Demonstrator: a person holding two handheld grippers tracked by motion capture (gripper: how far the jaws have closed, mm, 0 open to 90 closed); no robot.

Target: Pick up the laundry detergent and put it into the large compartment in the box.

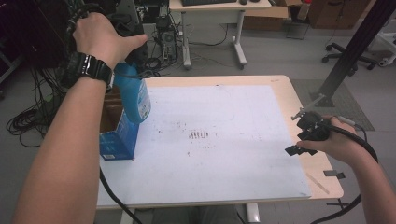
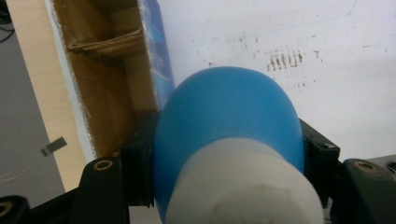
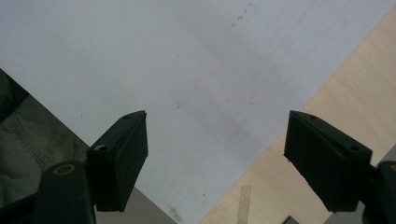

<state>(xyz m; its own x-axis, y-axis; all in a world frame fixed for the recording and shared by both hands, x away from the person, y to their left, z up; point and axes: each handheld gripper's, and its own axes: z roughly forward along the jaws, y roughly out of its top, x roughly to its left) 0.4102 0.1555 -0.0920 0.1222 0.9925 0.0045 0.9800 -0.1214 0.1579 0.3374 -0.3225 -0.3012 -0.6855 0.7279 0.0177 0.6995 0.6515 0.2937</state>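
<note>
— Looking at the left gripper [image 2: 229,154]: what do its jaws have?

— They are clamped on a blue bottle [image 2: 229,121] with a white cap, one black pad pressed on each side of the body just below the cap. In the high view the left hand [image 1: 100,35] holds that bottle [image 1: 133,95] lifted at the far left edge of the surface, neck up, tilted a little.

— And what lies under it?

— An open blue box [image 1: 119,140] stands at the left edge of the white sheet [image 1: 224,154]. The bottle's lower end hangs over the box's open top. From the left gripper view the brown cardboard inside of the box [image 2: 112,84] shows just beside the bottle. Whether the two touch, I cannot tell.

— The right gripper?

— Its jaws stand wide apart with nothing between them [image 3: 215,158]. The right hand [image 1: 334,140] holds it low over the right edge of the surface, well apart from the bottle, above the border between the white sheet [image 3: 187,70] and the bare wood [image 3: 336,93].

— Anything on the sheet itself?

— Dark smudges [image 1: 198,135] near its middle.
</note>
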